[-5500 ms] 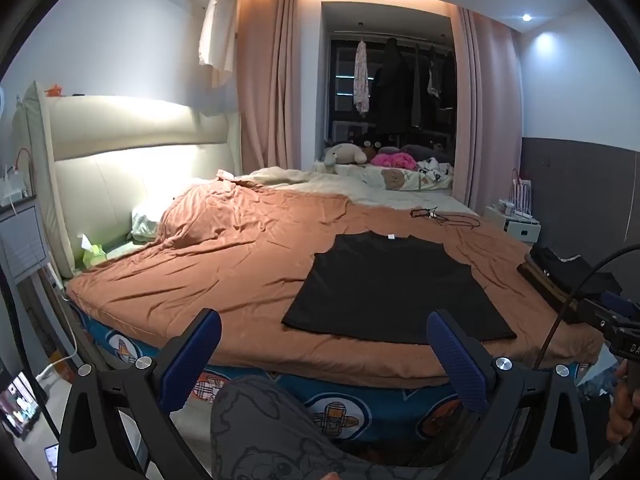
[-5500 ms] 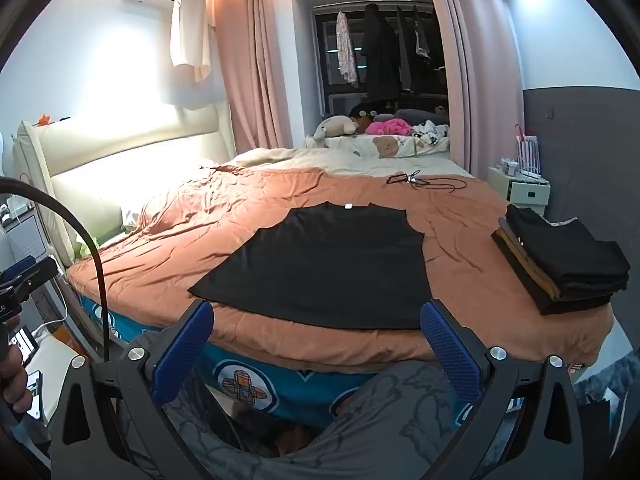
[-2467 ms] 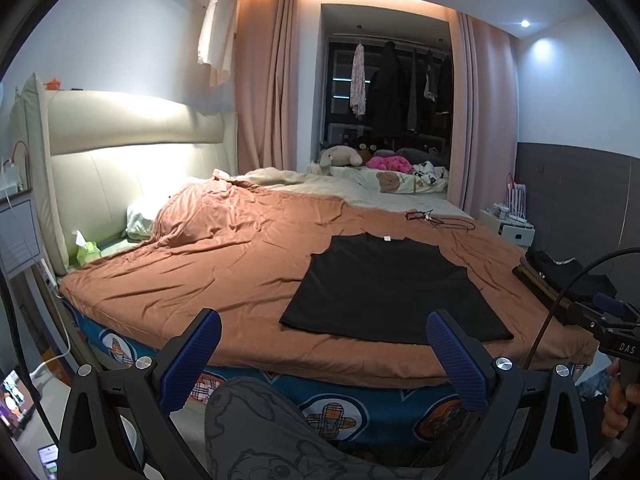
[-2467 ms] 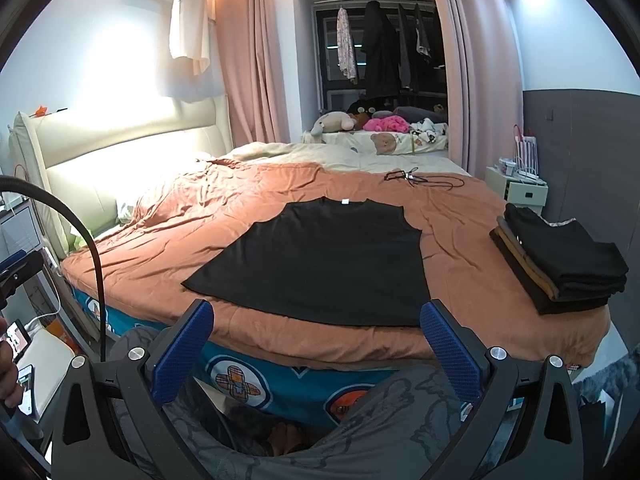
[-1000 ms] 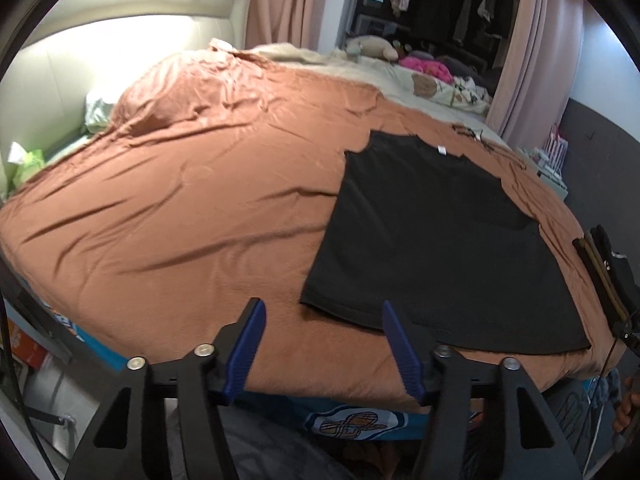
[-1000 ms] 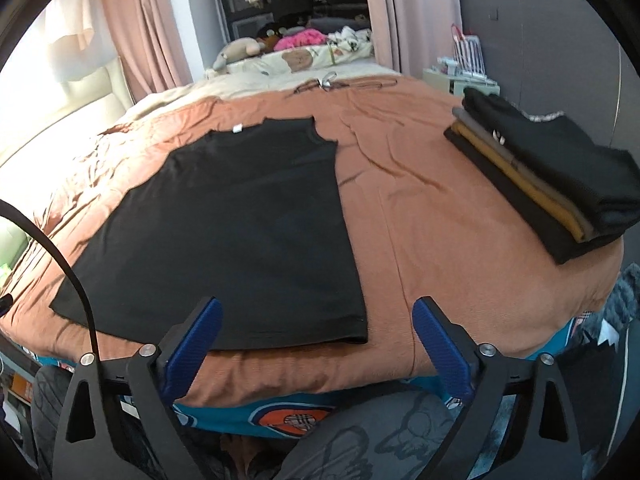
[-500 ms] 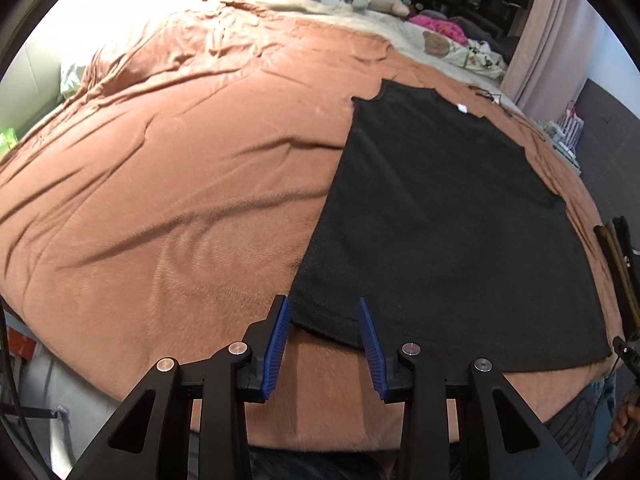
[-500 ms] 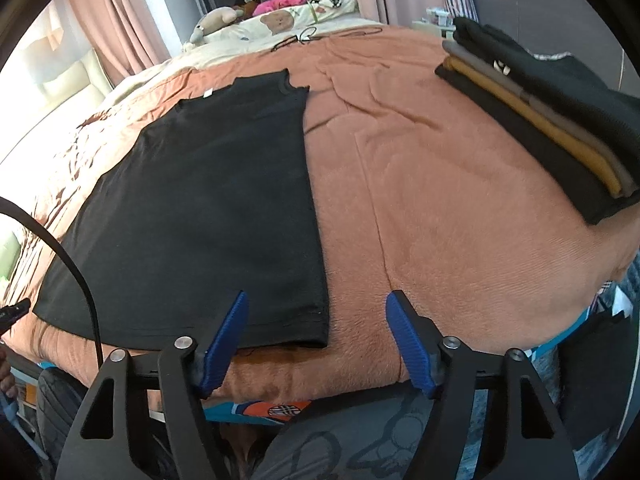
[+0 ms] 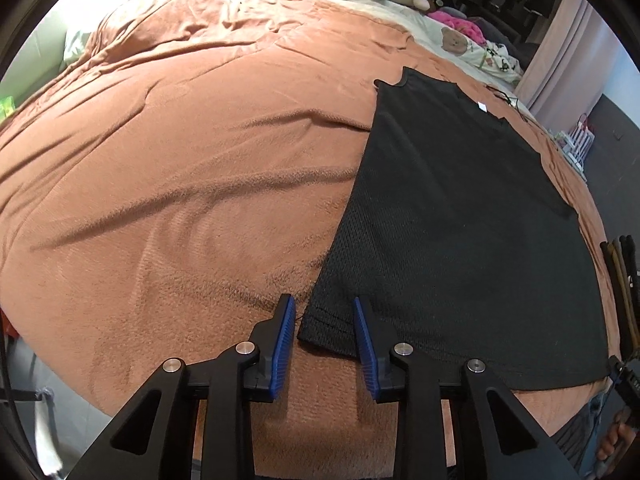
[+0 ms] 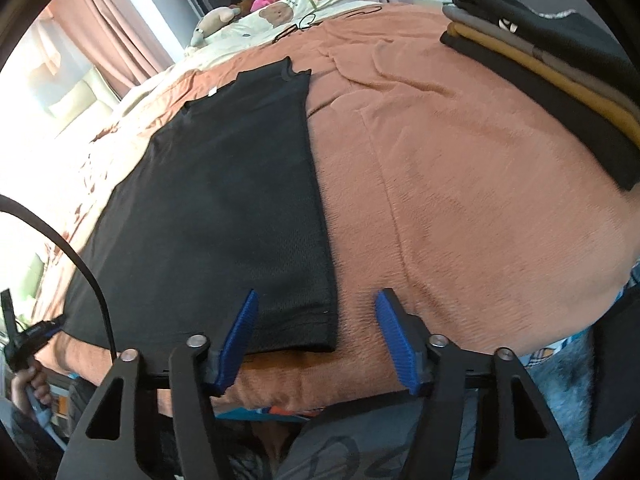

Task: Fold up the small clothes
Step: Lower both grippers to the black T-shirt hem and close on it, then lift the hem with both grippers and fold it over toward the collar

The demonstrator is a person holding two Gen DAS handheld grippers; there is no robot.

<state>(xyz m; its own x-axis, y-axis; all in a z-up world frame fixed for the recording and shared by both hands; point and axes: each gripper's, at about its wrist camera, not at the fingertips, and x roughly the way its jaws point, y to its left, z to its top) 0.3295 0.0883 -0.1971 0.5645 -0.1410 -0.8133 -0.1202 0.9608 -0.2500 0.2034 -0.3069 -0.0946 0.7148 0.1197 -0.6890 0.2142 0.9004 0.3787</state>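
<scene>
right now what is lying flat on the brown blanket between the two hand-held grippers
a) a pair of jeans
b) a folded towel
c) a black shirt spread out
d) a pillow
c: a black shirt lies spread flat on the brown blanket.

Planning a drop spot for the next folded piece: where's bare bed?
Free: the wide brown blanket left of the black shirt, and the strip between the shirt and the folded stack. Crowded: the far edge, with plush toys and a cable, and the stack's corner.
</scene>
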